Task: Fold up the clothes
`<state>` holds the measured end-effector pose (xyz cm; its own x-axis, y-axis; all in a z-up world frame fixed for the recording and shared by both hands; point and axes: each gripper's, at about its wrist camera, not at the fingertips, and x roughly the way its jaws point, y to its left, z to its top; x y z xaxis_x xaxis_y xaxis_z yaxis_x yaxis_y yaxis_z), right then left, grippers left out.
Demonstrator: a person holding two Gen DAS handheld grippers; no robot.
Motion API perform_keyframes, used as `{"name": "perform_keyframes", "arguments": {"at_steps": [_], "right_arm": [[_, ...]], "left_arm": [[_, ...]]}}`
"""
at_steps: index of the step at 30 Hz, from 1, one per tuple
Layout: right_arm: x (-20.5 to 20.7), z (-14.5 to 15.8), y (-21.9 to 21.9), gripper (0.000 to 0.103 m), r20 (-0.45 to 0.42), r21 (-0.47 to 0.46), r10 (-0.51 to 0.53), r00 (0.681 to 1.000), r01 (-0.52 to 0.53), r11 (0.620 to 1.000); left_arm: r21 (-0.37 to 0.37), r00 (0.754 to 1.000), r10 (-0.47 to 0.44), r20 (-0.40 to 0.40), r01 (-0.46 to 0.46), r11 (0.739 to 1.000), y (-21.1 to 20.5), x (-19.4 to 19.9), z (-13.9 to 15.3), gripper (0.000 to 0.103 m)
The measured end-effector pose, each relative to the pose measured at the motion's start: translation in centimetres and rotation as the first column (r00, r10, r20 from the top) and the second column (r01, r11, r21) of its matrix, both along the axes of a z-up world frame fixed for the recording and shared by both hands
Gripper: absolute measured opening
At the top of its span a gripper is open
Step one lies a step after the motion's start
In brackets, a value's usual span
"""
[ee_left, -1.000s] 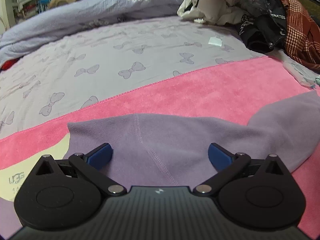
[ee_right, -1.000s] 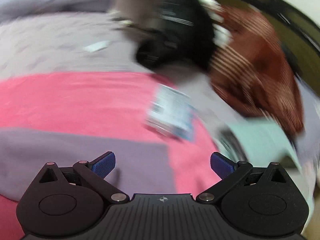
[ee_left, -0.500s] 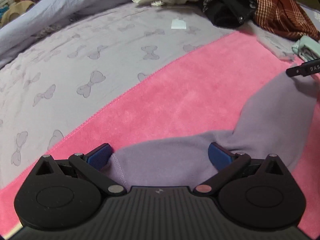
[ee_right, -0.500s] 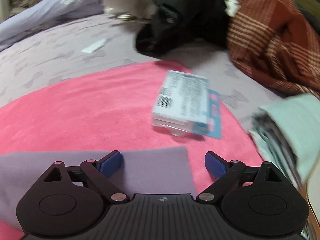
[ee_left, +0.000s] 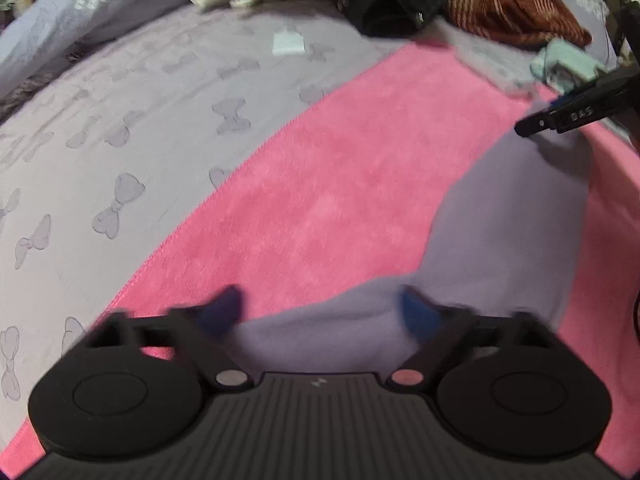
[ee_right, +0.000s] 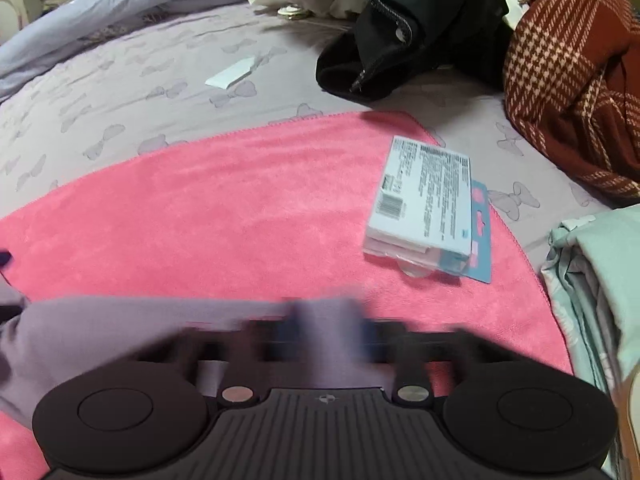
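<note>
Two grippers work a lilac garment (ee_left: 508, 220) on a pink towel (ee_left: 340, 184).

The left gripper (ee_left: 320, 312) stands spread over the garment's edge; the right gripper (ee_right: 326, 330), blurred, pinches its far end. A white packet (ee_right: 424, 196) lies nearby on the towel, beside bow-print bedding (ee_left: 120, 120).

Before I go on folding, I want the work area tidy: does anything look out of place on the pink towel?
Yes. A white packaged box lies on the pink towel, its blue card overhanging the right edge, just beyond the purple garment. It isn't clothing and sits where folds may land.
</note>
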<state>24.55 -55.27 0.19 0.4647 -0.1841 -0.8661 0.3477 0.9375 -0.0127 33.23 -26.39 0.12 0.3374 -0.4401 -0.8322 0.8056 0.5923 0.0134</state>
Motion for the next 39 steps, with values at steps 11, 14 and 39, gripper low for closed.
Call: {"name": "perform_keyframes", "arguments": {"at_steps": [11, 14, 39], "right_arm": [[-1.2, 2.2, -2.1, 0.011, 0.081, 0.047, 0.001, 0.997, -0.005, 0.999], [-2.2, 1.6, -2.3, 0.012, 0.054, -0.009, -0.018, 0.998, 0.018, 1.0], [-1.0, 6.0, -0.2, 0.006, 0.212, -0.179, -0.004, 0.977, 0.043, 0.983]], "left_arm": [[-0.07, 0.992, 0.121, -0.031, -0.123, 0.99, 0.4, 1.3, 1.9, 0.001], [-0.046, 0.996, 0.094, -0.012, -0.094, 0.994, 1.4, -0.1, 2.3, 0.001], [0.002, 0.994, -0.008, 0.106, 0.008, 1.0, 0.0, 0.0, 1.9, 0.001]]}}
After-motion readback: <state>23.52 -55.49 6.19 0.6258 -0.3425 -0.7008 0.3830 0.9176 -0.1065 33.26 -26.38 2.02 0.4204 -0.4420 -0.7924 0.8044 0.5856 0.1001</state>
